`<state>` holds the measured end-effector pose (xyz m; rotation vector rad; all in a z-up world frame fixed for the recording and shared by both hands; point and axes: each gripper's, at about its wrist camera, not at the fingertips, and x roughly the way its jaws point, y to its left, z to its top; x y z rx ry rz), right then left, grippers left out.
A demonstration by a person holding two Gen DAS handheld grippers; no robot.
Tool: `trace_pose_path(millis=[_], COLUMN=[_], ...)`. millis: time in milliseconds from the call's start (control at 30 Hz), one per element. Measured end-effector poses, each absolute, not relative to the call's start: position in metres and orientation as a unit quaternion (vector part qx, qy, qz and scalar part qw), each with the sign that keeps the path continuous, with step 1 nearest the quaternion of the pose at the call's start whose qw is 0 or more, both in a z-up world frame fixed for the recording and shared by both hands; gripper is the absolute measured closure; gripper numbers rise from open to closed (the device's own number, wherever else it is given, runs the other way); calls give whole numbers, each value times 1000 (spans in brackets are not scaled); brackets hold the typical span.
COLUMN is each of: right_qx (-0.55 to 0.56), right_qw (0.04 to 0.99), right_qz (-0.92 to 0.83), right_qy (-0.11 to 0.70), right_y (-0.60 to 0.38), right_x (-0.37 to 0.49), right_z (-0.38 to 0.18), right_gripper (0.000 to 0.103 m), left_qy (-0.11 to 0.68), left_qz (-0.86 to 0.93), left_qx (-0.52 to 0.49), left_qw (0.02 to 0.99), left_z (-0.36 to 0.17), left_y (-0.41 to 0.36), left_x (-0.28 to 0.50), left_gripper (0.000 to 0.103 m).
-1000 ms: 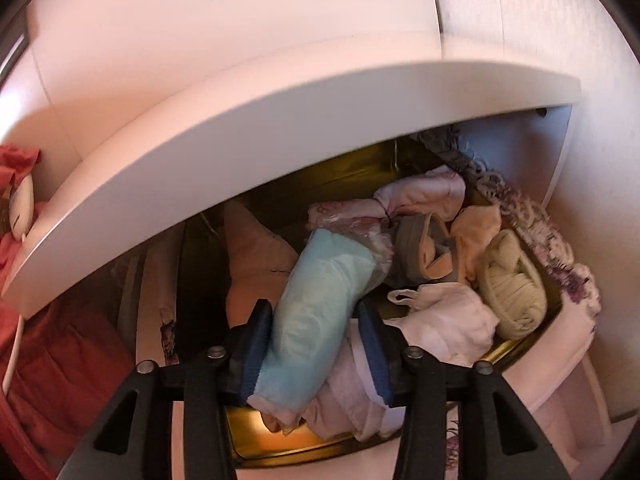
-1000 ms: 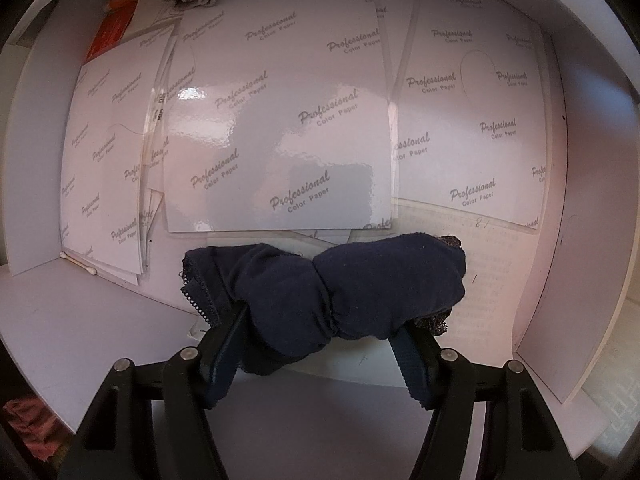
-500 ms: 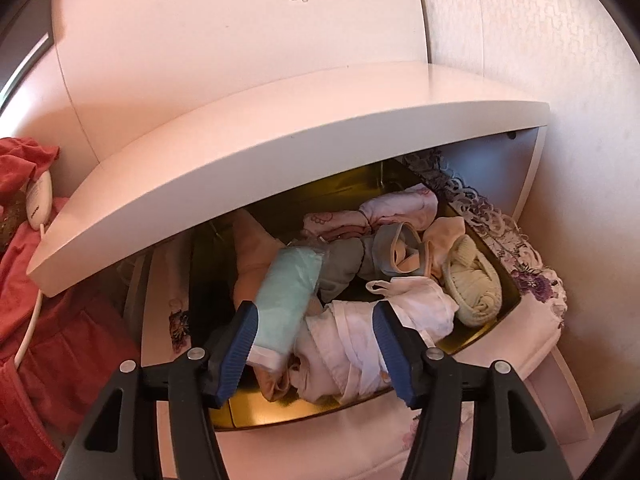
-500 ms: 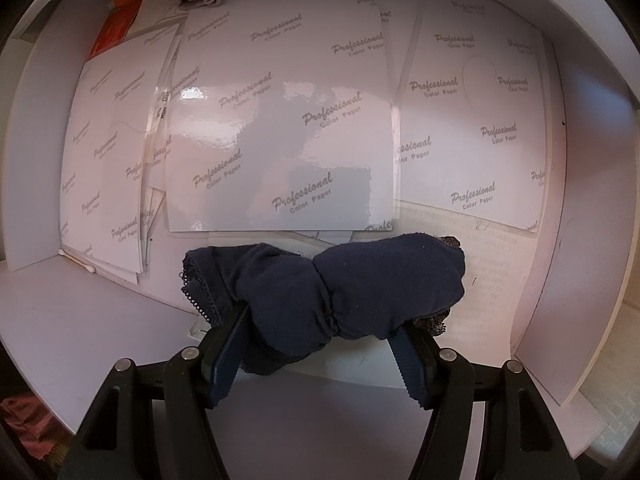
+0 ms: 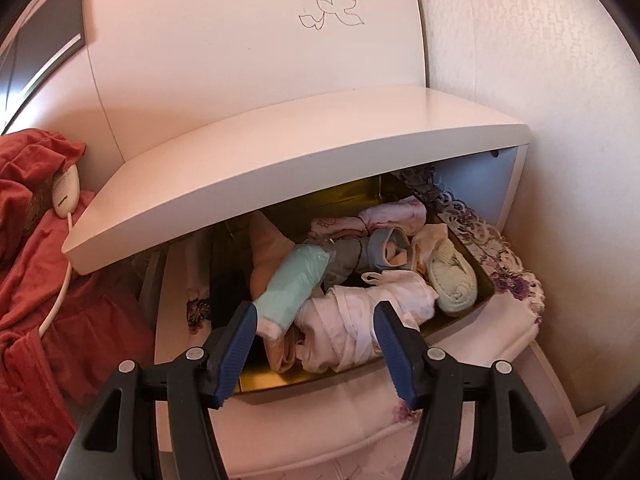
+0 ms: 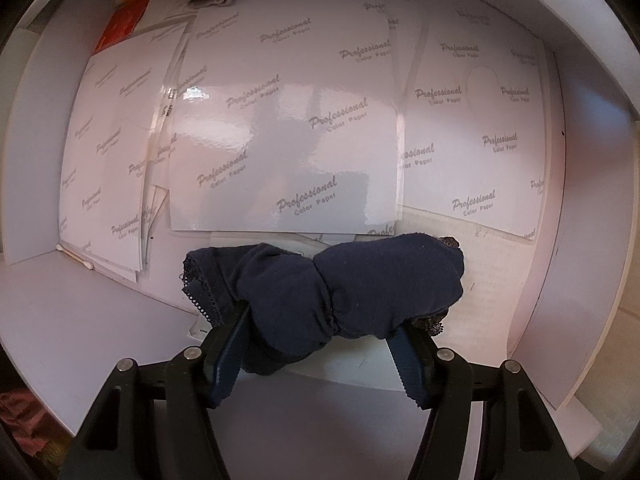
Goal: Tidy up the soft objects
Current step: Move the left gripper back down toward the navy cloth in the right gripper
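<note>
In the left wrist view, a gold metal box [image 5: 480, 276] sits on a low shelf under a white ledge and holds several rolled soft garments. A mint-green roll [image 5: 290, 290] lies in it at the left, a white bundle [image 5: 352, 324] at the front, a pale knitted item [image 5: 454, 282] at the right. My left gripper [image 5: 316, 346] is open and empty, pulled back in front of the box. In the right wrist view, my right gripper [image 6: 320, 344] is shut on a navy rolled garment [image 6: 332, 284] with lace trim, held over a white shelf.
A white curved ledge [image 5: 280, 172] overhangs the box. Red fabric [image 5: 36, 280] and a white corded controller [image 5: 64, 194] lie at the left. A lace cloth [image 5: 504, 264] lines the shelf. Glossy "Professional Color Paper" sheets [image 6: 288, 128] cover the right shelf, with a cotton swab [image 6: 74, 256].
My left gripper has let go of the mint-green roll, left it in the gold box, opened wider and drawn back. The right gripper has held still with the navy garment.
</note>
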<state>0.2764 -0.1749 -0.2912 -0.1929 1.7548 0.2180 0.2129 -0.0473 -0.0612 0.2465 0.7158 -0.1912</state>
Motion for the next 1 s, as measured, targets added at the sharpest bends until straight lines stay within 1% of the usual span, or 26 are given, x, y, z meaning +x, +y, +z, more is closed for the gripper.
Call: trace_pose_path(millis=[633,800,1000], right_qx=[-83,-82,-77], right_qw=[630,630,633], right_qz=[96,96,97], right_qy=[766,766,764], right_y=[-177,-179,-182], right_x=[277,276,275], right_z=[-290,-292,-292], right_gripper=[38,38,41], left_qy=[359,374,424], left_qz=[-63,-50,-21], left_qx=[78,64,18], left_qw=[928,924,905], left_z=[-50,-55,-79], left_y=[-14,-4,12], left_x=[157,142,129], left_gripper=[41,41,41])
